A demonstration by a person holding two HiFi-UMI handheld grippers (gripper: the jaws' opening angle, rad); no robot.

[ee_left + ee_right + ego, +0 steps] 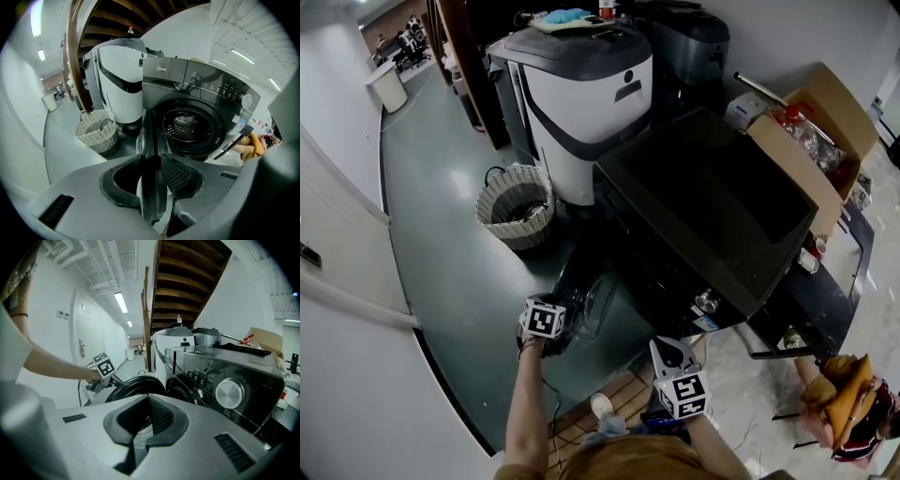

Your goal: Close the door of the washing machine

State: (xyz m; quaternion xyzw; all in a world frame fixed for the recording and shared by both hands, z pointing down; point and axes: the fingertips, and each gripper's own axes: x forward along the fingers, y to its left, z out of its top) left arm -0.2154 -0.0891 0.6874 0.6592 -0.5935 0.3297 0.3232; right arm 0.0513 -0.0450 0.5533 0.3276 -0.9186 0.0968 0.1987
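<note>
The dark front-loading washing machine (703, 206) stands in the middle, its drum opening (187, 126) uncovered. Its round door (598, 298) hangs open toward the floor side. In the left gripper view the door (149, 140) shows edge-on between the jaws, with both pads against its rim. My left gripper (562, 328) (150, 180) is shut on that rim. My right gripper (673, 354) (149, 418) hovers in front of the machine, shut and holding nothing. In the right gripper view the left gripper (112, 379) shows at the door (136, 386).
A wicker basket (516, 204) (96, 133) sits on the floor left of the machine. Behind it stands a white and grey appliance (581, 94). A cardboard box (811, 141) rests at the machine's far right. A person in orange (844, 403) is low at the right.
</note>
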